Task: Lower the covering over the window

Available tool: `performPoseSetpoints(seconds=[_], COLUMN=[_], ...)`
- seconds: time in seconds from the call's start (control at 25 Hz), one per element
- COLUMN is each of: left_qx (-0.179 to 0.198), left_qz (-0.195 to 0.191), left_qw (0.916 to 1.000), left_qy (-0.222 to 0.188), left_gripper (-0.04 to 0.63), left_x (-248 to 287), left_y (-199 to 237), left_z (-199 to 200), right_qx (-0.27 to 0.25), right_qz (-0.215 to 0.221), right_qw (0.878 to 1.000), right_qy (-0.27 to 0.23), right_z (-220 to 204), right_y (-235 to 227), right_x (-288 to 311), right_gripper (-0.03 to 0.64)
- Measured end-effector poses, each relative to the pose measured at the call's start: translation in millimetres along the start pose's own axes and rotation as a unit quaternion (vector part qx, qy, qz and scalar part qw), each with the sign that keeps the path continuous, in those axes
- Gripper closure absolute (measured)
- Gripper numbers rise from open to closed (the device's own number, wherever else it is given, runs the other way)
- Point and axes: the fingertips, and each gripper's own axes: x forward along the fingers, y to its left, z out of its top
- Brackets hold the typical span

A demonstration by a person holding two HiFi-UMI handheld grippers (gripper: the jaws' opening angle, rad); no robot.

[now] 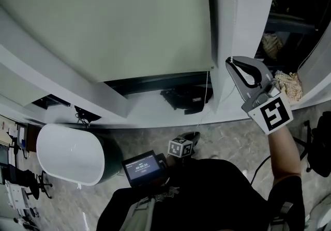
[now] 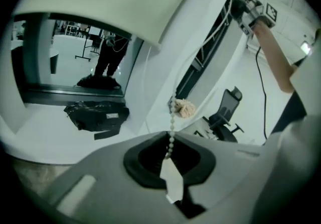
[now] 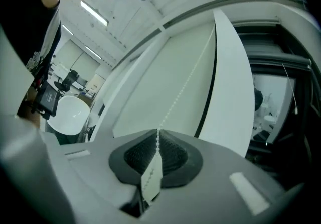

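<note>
Pale grey-green fabric roller blind (image 1: 103, 17): covers most of the window, with a dark strip of glass bare under its bottom rail. White beaded pull chain (image 2: 172, 117): hangs just beside the blind's right edge. Right gripper (image 3: 157, 137): raised beside the blind's right edge, fingers together, clamped on the chain. Left gripper (image 2: 169, 153): below the blind's bottom rail, fingers together on the same chain. Black bag (image 1: 183, 98): lies on the white sill (image 1: 145, 113) under the blind

Black bag (image 1: 184, 99) on white windowsill (image 1: 147, 112)
</note>
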Motion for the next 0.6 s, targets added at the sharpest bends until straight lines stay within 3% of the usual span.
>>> performPoseSetpoints(seconds=[0.28,0.32,0.4,0.44,0.48,0.6], left_qx=[0.016,0.001,-0.087,-0.152,-0.220,-0.384], left_qz=[0.045,0.045,0.044,0.042,0.039,0.060], left_qw=[0.9985,0.9980,0.9906,0.9796,0.9624,0.8906], left_qy=[-0.028,-0.045,-0.096,-0.124,-0.154,-0.236], left_gripper=[0.594,0.594,0.590,0.581,0.581,0.581], left_x=[-44,-52,-63,-66,-68,-83], left_y=[32,33,46,60,74,115], left_z=[13,20,28,27,23,12], right_qx=[0.086,0.091,0.109,0.122,0.136,0.160], right_qz=[-0.019,-0.018,-0.016,-0.017,-0.021,-0.034], right_qw=[0.992,0.990,0.985,0.983,0.980,0.975], right_qy=[0.091,0.108,0.133,0.139,0.142,0.148], right_z=[-127,-143,-170,-180,-187,-194], right_y=[18,24,34,36,36,31], right_x=[-25,-27,-31,-33,-36,-44], right_gripper=[0.604,0.604,0.604,0.604,0.604,0.604])
